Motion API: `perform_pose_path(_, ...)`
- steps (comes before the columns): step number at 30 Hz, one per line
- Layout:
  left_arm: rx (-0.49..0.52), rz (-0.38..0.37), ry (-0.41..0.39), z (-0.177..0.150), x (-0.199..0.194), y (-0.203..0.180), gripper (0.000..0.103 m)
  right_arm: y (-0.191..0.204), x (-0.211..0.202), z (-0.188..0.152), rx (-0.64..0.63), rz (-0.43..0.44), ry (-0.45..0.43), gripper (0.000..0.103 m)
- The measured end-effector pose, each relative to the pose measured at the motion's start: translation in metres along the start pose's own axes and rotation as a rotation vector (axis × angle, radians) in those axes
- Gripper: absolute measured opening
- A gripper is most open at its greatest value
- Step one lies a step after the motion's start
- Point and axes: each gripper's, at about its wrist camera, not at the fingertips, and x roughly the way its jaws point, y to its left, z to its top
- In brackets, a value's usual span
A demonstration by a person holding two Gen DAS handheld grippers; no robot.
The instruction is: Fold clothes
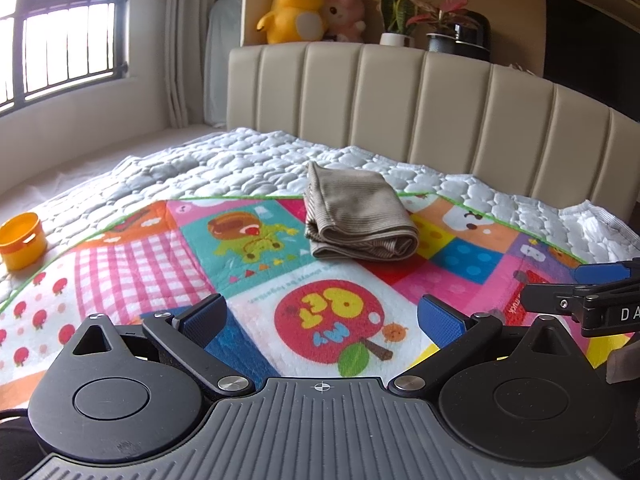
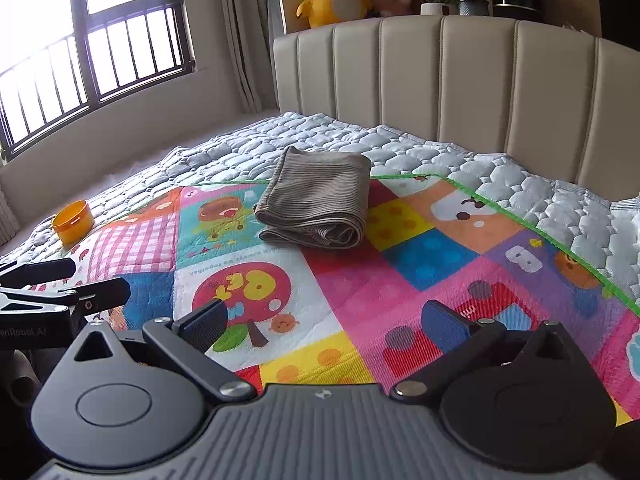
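A folded beige ribbed garment [image 1: 356, 216] [image 2: 316, 208] lies on the colourful patchwork play mat [image 1: 240, 280] [image 2: 400, 280] near its far edge. My left gripper [image 1: 322, 318] is open above the mat's apple picture, well short of the garment, with nothing between its blue pads. My right gripper [image 2: 324, 320] is open too, nothing in it, over the pink and red squares nearer than the garment. The right gripper's fingers [image 1: 580, 292] show at the right edge of the left wrist view. The left gripper's fingers [image 2: 68, 284] show at the left edge of the right wrist view.
An orange plastic cup [image 1: 22, 240] [image 2: 73, 220] stands on the quilted grey bedspread [image 1: 240, 160] at the left. The padded beige headboard [image 1: 400, 100] rises behind the bed. Plush toys [image 1: 296, 8] and potted plants [image 1: 440, 20] sit on the shelf above. A barred window [image 2: 80, 40] is at the left.
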Motion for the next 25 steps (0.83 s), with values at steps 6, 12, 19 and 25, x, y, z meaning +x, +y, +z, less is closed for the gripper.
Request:
perform_pose_path(6, -0.001, 0.007, 0.003, 0.0002, 0.0014, -0.0008, 0.103, 0.0001, 0.0011, -0.0003, 0.002, -0.004, 0.008, 0.103)
perform_pose_path(12, 0.0, 0.013, -0.014, -0.001, -0.0033, -0.0009, 0.103, 0.0035, -0.0004, -0.0004, -0.017, -0.009, 0.003, 0.103)
perform_pose_path(19, -0.006, 0.003, -0.017, -0.0007, -0.0036, 0.0007, 0.103, 0.0022, 0.0012, -0.0005, -0.014, -0.01, 0.007, 0.103)
perform_pose_path(25, -0.025, -0.016, -0.036, 0.0011, -0.0051, 0.0042, 0.103, -0.0049, 0.0067, 0.0014, 0.013, -0.005, 0.03, 0.103)
